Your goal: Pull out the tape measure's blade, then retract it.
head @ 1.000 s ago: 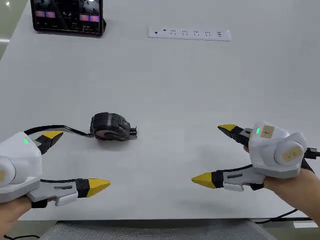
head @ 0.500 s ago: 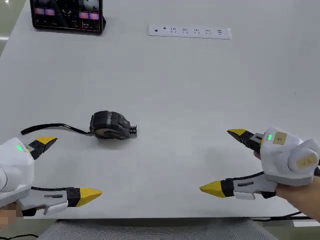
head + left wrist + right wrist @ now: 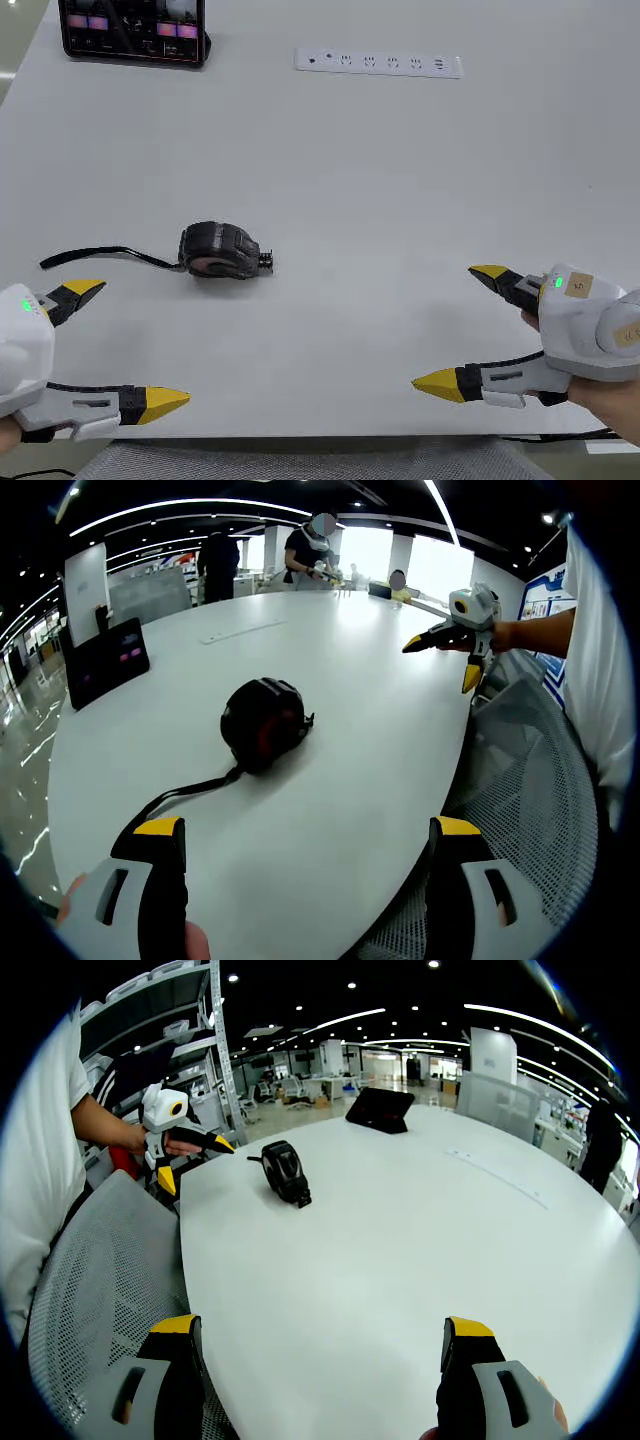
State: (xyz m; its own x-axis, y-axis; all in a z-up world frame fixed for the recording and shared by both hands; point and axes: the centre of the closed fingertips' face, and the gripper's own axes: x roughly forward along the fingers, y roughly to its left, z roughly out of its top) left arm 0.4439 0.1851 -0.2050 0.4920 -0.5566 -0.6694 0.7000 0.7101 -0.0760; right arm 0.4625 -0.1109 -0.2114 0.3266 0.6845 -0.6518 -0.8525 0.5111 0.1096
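A black tape measure (image 3: 218, 252) lies on the white table (image 3: 350, 170), left of the middle, blade fully in, its black wrist strap (image 3: 95, 254) trailing left. It also appears as the tape measure (image 3: 263, 721) in the left gripper view and the tape measure (image 3: 286, 1172) in the right gripper view. My left gripper (image 3: 125, 345) hangs open at the near left edge, below the strap and apart from it. Open as well, my right gripper (image 3: 462, 328) hovers at the near right edge, far from the tape measure. Both hold nothing.
A white power strip (image 3: 378, 65) lies at the far side of the table. A dark tablet (image 3: 132, 28) with a lit screen stands at the far left. A grey mesh chair (image 3: 95, 1290) sits at the near table edge. People stand in the background (image 3: 315, 545).
Both grippers have drawn back toward the near edge of the table and slightly outward, still open. The tape measure and strap have not moved.
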